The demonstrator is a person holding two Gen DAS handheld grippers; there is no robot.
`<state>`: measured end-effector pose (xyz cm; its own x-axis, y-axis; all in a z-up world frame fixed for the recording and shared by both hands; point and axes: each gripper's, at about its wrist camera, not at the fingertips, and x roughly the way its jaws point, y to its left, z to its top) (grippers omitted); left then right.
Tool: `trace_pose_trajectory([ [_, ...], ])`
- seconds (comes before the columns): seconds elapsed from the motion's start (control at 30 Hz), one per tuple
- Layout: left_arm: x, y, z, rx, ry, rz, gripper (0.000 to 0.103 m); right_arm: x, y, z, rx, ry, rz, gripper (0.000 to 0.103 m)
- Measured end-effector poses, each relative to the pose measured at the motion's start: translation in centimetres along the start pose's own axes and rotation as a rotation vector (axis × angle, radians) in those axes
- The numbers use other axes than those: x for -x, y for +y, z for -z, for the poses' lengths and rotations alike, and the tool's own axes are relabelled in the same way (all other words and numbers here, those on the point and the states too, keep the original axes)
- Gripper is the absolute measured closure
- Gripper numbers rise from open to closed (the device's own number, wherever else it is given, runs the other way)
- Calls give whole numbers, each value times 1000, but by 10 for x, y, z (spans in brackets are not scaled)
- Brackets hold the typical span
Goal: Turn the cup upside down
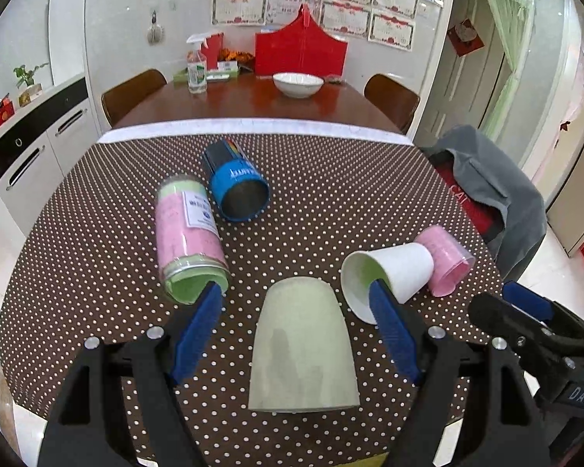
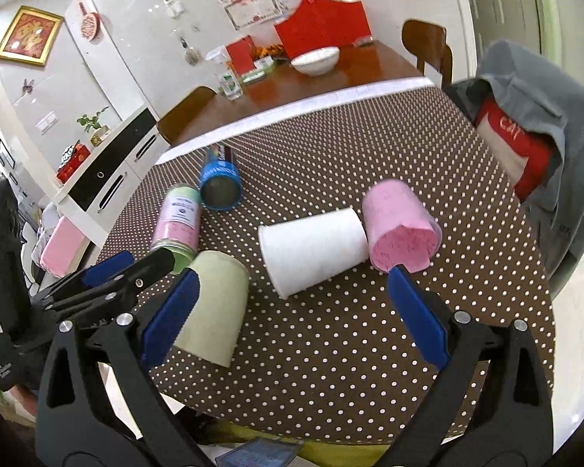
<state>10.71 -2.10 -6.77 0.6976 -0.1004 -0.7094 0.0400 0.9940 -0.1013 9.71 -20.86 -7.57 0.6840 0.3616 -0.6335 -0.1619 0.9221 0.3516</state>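
Observation:
A pale green cup [image 1: 303,346] stands upside down on the dotted tablecloth [image 1: 331,179], between the blue fingers of my left gripper [image 1: 296,292], which is open and not touching it. It also shows in the right wrist view [image 2: 214,307]. A white paper cup [image 1: 389,276] lies on its side to the right, also seen in the right wrist view [image 2: 311,249]. A pink cup [image 2: 401,225] lies on its side against it. My right gripper [image 2: 292,276] is open and empty, just short of the white cup.
A pink-and-green jar [image 1: 187,233] and a blue can [image 1: 237,186] lie on their sides at the left. A grey jacket on a chair [image 1: 486,194] stands off the table's right edge. A white bowl [image 1: 298,83] sits on the far wooden table.

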Motion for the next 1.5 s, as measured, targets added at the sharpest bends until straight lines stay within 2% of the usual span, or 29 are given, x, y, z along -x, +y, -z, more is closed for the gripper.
trace_pose_trajectory([
  [0.3,33,5,-1,-15,-75,15,26,23,33,-2,83,-60,-10,8],
  [0.77,60,49,-7,7,-151,10,26,18,76,-2,165,-67,-14,8],
  [1.07,47,81,-1,30,-107,-1,26,-16,95,1,163,3,-24,8],
  [1.5,3,117,7,68,-5,-8,26,-75,107,7,153,147,8,8],
])
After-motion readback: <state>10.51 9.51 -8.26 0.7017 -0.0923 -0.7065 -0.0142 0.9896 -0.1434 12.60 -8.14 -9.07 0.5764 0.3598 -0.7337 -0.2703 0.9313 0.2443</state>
